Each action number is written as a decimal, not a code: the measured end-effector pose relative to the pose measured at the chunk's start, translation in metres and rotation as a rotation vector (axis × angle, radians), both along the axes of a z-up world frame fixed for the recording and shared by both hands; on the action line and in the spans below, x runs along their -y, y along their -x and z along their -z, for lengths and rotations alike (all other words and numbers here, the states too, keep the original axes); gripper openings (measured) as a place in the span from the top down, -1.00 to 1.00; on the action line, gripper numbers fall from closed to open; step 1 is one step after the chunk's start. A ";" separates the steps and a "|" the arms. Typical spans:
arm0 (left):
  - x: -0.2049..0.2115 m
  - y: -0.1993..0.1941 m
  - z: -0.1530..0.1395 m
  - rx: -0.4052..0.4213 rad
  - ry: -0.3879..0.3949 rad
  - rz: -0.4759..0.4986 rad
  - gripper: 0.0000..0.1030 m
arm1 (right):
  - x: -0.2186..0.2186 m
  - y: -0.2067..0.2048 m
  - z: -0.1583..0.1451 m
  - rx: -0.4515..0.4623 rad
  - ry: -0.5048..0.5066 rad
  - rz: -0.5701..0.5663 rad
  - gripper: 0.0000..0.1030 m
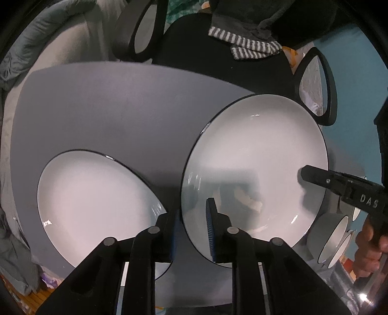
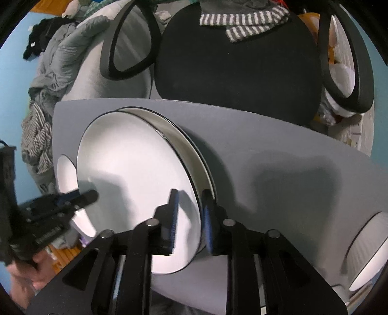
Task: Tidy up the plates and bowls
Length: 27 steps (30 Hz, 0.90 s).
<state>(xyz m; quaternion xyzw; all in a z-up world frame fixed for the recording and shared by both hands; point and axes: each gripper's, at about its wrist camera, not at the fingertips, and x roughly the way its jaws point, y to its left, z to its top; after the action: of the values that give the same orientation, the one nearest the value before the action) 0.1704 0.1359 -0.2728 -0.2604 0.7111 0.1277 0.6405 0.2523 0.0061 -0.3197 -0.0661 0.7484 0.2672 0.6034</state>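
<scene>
The black two-finger left gripper (image 1: 191, 210) is pointing steeply down, its blue-padded jaws standing slightly apart astride one edge of the white, dark-rimmed round plate (image 1: 254, 157). The black right gripper (image 2: 189, 193) is straddling that plate's opposite edge likewise, not pinching. The bare right hand (image 1: 371, 252) is clasping its handle.

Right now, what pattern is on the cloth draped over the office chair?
Grey and white stripes on the cloth, over the black chair; clearest in the right wrist view.
</scene>
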 end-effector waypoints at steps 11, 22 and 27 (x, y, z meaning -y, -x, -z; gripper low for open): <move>0.003 -0.003 -0.002 0.002 0.015 -0.002 0.53 | -0.004 0.003 -0.003 -0.065 0.042 0.054 0.04; 0.004 -0.001 -0.003 0.007 0.017 0.000 0.53 | -0.020 0.009 -0.010 -0.015 0.136 -0.035 -0.12; 0.003 0.004 -0.007 0.015 0.018 -0.003 0.53 | -0.023 0.013 -0.014 0.056 0.214 -0.073 -0.22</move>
<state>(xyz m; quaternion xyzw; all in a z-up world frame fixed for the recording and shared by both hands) 0.1663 0.1332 -0.2660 -0.2678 0.7071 0.1203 0.6433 0.2391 0.0295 -0.3056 -0.1647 0.7527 0.2060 0.6033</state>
